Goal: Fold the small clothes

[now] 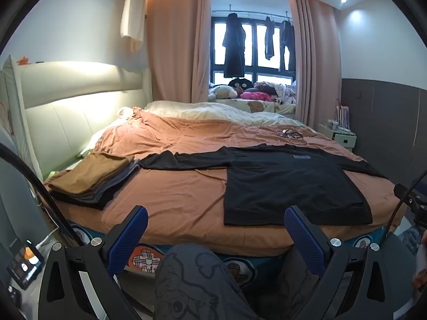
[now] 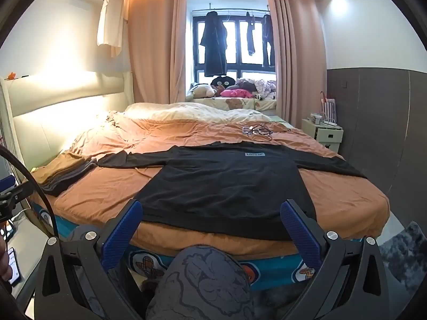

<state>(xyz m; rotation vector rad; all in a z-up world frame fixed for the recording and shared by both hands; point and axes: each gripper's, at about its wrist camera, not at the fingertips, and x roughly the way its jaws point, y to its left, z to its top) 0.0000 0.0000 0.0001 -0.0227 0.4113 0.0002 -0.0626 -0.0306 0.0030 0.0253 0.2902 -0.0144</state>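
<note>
A black long-sleeved shirt (image 2: 226,181) lies flat on the bed (image 2: 355,200), front up, hem toward the near edge at 6 o'clock and both sleeves stretched straight out toward 9 and 3 o'clock. A small pale label (image 2: 254,154) sits on its chest. In the left wrist view the same shirt (image 1: 293,184) lies toward 3 o'clock of centre.

At 9 o'clock from the shirt, a stack of folded clothes (image 1: 93,178) rests on the orange bedspread, a tan piece on top and grey and dark ones under it. The tip of the shirt's left sleeve lies just beside this stack; I cannot tell whether they touch.

The left claw (image 1: 216,232) hangs short of the bed's near edge, its blue pads spread wide, nothing between them. The right claw (image 2: 212,225) is likewise spread wide and holds nothing, with its pads framing the shirt's hem from in front of the bed.

A knee in grey printed trousers (image 2: 210,274) shows below each claw.

At 12 o'clock beyond the shirt, tangled cables (image 2: 257,130) lie on the bedspread, and a cream duvet (image 2: 197,113) is bunched farther back. A small bedside cabinet (image 2: 324,133) stands at 2 o'clock, with small items on top too small to tell.
</note>
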